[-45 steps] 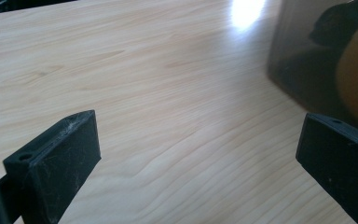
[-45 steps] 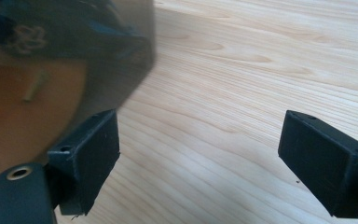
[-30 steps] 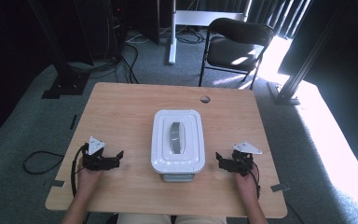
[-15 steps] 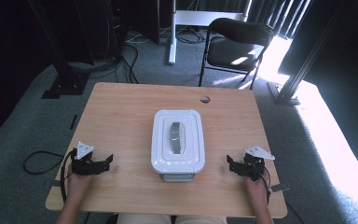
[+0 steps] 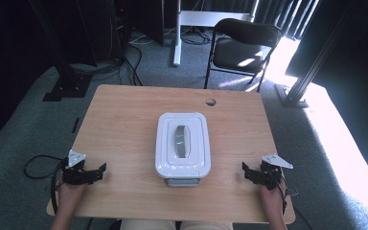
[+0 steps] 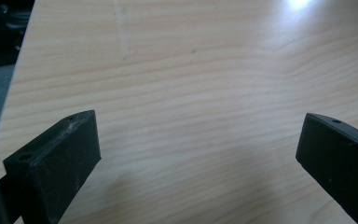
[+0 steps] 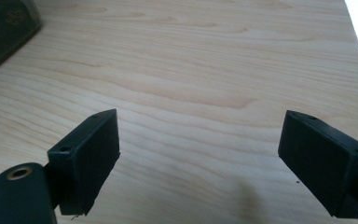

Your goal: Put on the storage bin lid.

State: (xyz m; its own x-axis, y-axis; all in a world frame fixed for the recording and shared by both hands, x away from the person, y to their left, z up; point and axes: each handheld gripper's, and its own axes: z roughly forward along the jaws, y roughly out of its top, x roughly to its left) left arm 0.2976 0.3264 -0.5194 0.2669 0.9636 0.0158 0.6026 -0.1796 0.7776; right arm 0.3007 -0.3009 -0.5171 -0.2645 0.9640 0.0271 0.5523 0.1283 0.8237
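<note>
The white lidded container (image 5: 182,146) sits at the centre of the desk (image 5: 124,115), showing no legible writing. Your left claw (image 5: 99,169) at lower left and right claw (image 5: 246,171) at lower right both rest with jaws apart, empty, well apart from the container.

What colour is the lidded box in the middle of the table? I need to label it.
White, with a grey handle on its lid; the box shows best in the high view.

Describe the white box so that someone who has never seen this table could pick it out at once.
Start at the wooden table. At its middle, toward the near edge, sits the white lidded box. It alone is white and rectangular, with a grey handle set in its lid.
</note>
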